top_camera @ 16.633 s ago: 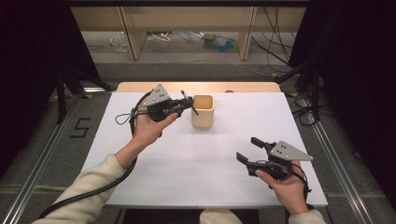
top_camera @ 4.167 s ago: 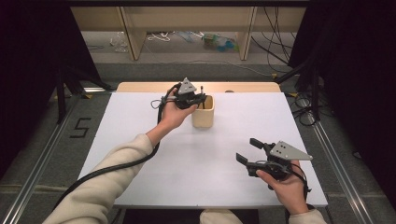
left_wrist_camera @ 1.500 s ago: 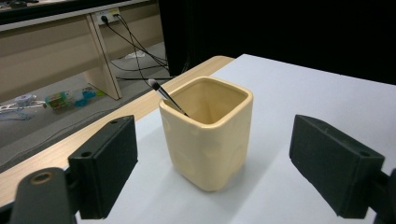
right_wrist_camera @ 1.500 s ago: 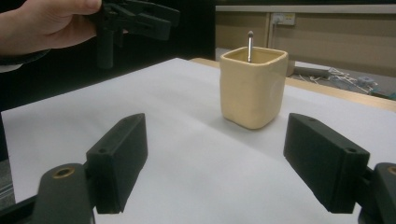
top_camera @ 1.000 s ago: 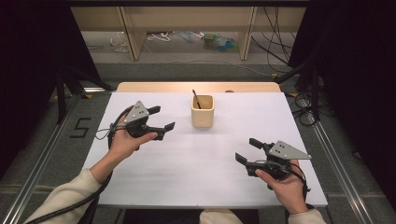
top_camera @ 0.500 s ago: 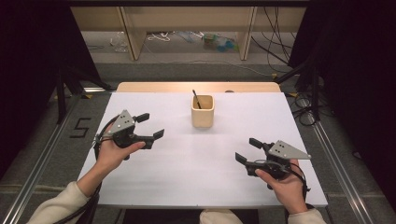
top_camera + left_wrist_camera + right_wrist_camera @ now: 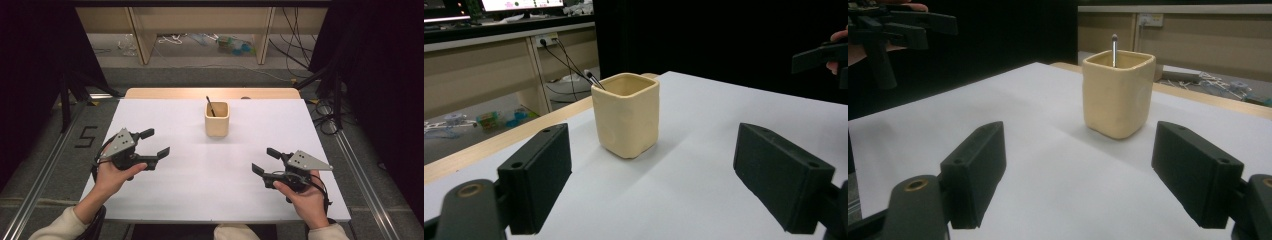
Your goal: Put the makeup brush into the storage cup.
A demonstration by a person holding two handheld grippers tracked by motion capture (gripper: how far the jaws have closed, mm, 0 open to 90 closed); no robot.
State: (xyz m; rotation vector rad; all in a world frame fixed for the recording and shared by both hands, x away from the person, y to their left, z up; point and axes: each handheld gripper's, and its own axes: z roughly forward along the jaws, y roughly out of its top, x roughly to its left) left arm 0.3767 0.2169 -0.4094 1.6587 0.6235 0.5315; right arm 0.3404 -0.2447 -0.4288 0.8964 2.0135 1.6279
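Observation:
A cream square cup [image 7: 217, 119] stands upright near the far middle of the white table [image 7: 210, 180], with a thin dark stick [image 7: 210, 106] leaning inside it. In the left gripper view the cup [image 7: 626, 115] sits ahead between the jaws, the stick's tip [image 7: 591, 78] at its rim. In the right gripper view the cup [image 7: 1118, 93] holds the stick [image 7: 1114, 50] upright. My left gripper [image 7: 154, 143] rests open at the table's left, well short of the cup. My right gripper [image 7: 265, 161] stands open at the right front, empty.
A wooden strip [image 7: 210, 93] runs along the table's far edge. Beyond it are shelf legs, cables and small clutter on the floor [image 7: 235, 45]. Metal rails [image 7: 360, 175] flank the table. The other gripper [image 7: 893, 25] shows far left in the right gripper view.
My left gripper has drawn back from the cup toward the near left of the table, open and empty. The stick stays in the cup. The right gripper has not moved.

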